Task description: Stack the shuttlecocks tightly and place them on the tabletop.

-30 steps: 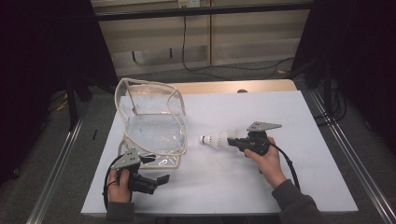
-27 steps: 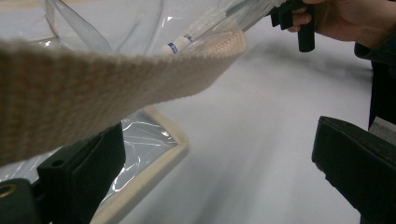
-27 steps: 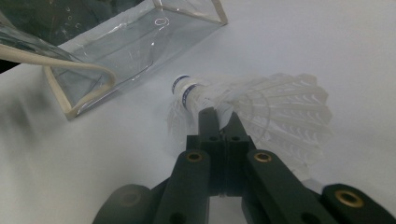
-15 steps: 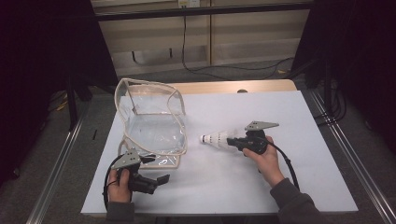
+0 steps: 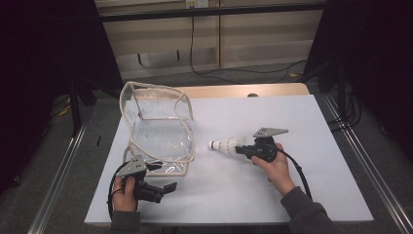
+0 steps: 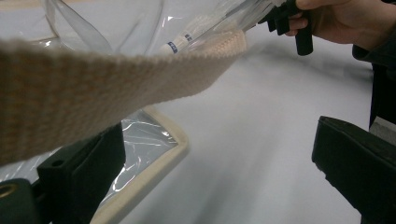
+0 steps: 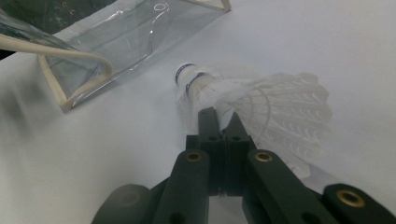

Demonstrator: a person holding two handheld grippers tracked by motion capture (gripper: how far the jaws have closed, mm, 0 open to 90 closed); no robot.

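Right gripper view had right gripper (image 7: 219, 119) pinching shuttlecock (image 7: 261, 105), feathers cut off at 4 o'clock; left gripper (image 6: 219, 163) spread, strap (image 6: 93, 88) blurring clear bag (image 6: 140, 140).

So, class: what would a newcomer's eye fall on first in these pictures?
Probably the white shuttlecock, pinched in the right claw at mid-table with its cork tip toward the clear bag. That bag stands open on the table's left half, with the left claw gaping just in front of it.
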